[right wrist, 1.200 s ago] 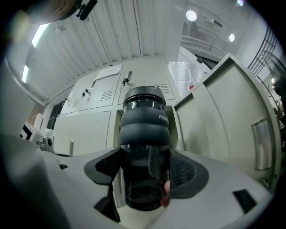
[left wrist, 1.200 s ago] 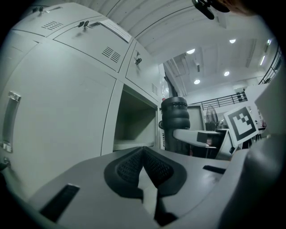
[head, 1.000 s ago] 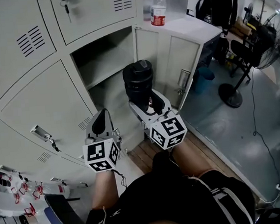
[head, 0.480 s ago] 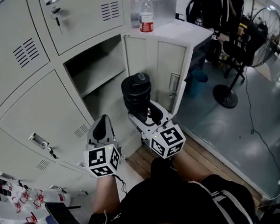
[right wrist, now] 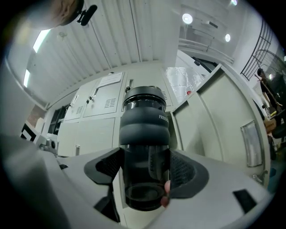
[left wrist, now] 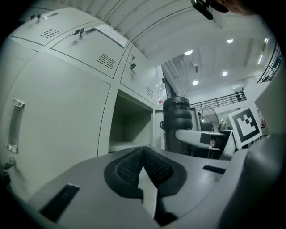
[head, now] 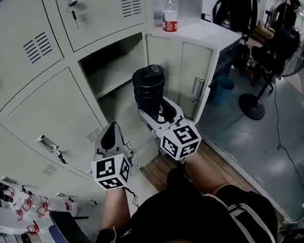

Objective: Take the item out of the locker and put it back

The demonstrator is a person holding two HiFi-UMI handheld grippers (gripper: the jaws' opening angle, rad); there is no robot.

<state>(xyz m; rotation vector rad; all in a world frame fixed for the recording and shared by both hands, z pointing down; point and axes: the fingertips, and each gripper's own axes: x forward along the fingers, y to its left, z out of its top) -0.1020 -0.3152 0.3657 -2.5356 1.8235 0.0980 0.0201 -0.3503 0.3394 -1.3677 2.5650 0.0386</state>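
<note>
Black, rigid bottle (head: 149,86), smooth and probably light, sits clamped low on its body by the right gripper (head: 159,114) just outside the locker (head: 116,68); the left gripper (head: 110,135) idles, jaws together, empty.

The head camera is looking steeply down over the person's lap (head: 188,216) at the left gripper (head: 110,130), right gripper (head: 155,112) and open locker (head: 115,63). Each gripper camera is riding just behind its own jaws, facing the lockers (left wrist: 67,103), the right one sitting very near the black bottle (right wrist: 144,134). All three are sharing bottle and locker.
</note>
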